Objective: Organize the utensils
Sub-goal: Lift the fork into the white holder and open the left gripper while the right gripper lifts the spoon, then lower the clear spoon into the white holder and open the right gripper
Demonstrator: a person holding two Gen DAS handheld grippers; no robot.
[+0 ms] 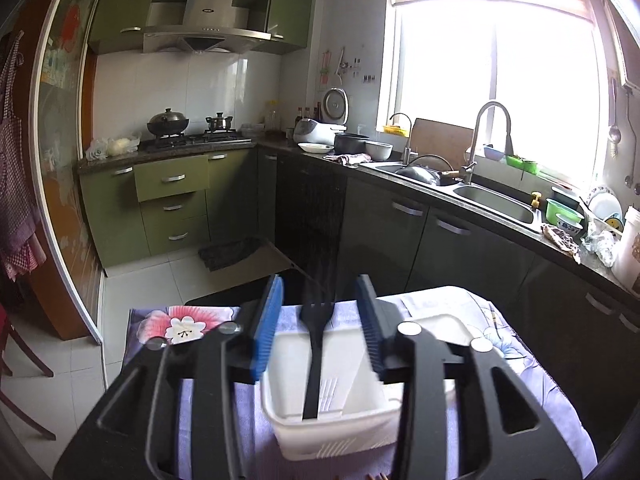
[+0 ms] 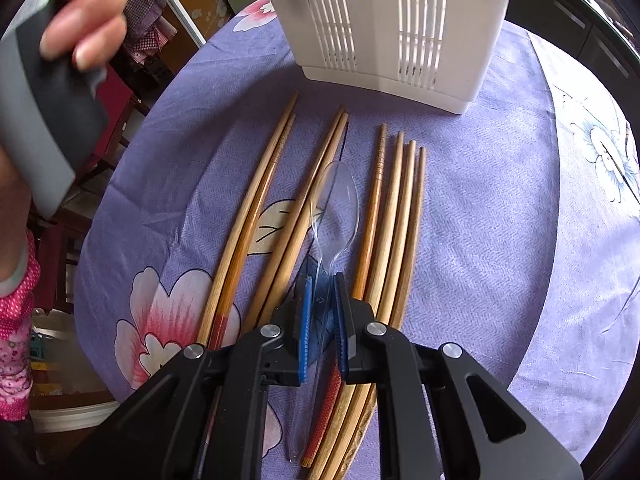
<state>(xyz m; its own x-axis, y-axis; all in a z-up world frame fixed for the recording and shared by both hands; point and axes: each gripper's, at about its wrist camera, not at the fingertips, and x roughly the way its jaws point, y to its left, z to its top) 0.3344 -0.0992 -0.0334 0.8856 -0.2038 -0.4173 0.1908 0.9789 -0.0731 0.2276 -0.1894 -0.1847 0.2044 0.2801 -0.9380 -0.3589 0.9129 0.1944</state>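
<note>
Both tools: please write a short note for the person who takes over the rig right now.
Left tool: open above the white caddy; the black fork stands in the caddy, between the pads and free of them.
Right tool: shut on the clear spoon, low over the purple cloth.
Done: fork is in the caddy.
Left: spoon into the caddy, then the chopsticks lying on the cloth in front of it.
</note>
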